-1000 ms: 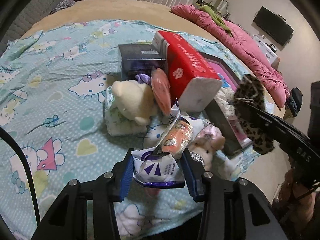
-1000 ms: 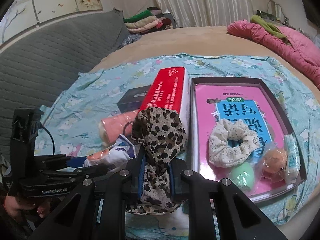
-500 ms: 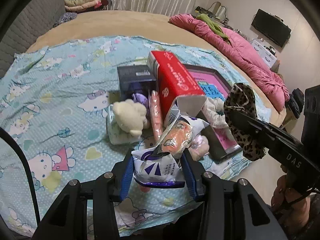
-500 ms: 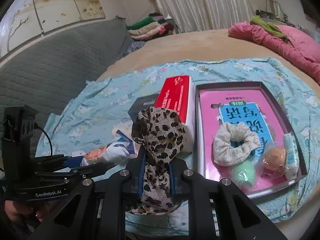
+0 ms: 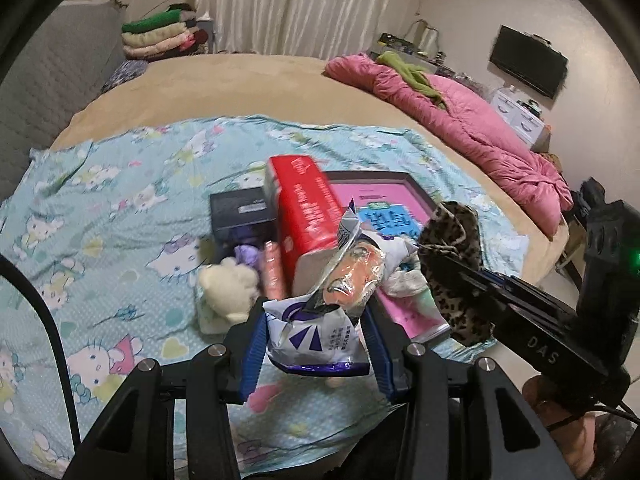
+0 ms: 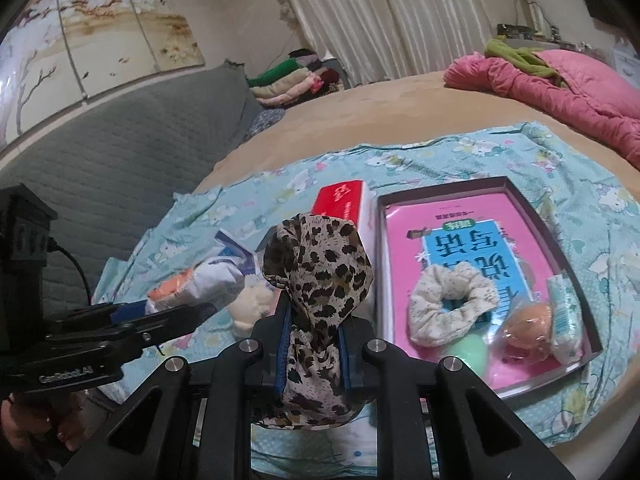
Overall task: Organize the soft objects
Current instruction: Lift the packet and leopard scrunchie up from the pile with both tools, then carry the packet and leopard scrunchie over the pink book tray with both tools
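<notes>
Both grippers have risen above the bed (image 5: 248, 80). Left gripper (image 5: 316, 334), lower centre, has its jaws clamped on a snack packet (image 5: 320, 332); right gripper (image 6: 314, 344) jaws grip a leopard-print cloth (image 6: 320, 264), lower centre.

Scrunchie (image 6: 452, 304) inside the tray (image 6: 560, 248), tissue box (image 6: 344, 204) just left, plush toy (image 5: 228, 284) further left

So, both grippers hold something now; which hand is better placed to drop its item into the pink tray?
Probably the right. The right gripper, shut on the leopard scrunchie, is beside the pink tray; the left gripper is farther.
</notes>
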